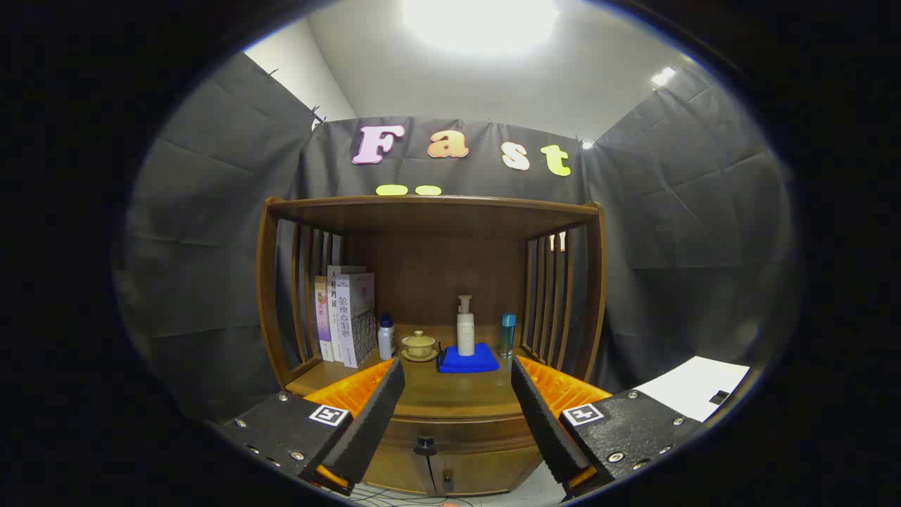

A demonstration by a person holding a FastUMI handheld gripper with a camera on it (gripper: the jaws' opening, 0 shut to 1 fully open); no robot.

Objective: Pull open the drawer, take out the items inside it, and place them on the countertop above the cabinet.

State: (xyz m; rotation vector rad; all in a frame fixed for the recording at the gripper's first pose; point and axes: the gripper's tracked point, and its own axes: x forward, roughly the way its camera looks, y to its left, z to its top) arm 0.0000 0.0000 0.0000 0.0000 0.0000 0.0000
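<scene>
My fingers (457, 405) stand wide and empty, the drawer (457, 431) seemingly shut low centre of the frame between them, so I should dip squarely to its dark knob (424, 445), pinch, then pull straight back.

On the cabinet (429, 394) countertop stand 3 books (348, 317), 3 bottles (465, 327), 1 lidded teacup (419, 344) and 1 folded blue cloth (467, 360). The front shows 1 drawer knob (424, 444). The 1 gripper (456, 394) has 2 fingers, spread apart and holding nothing.

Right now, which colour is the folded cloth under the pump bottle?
Bright blue. The folded cloth shows best in the gripper view, beyond the open gripper.
</scene>
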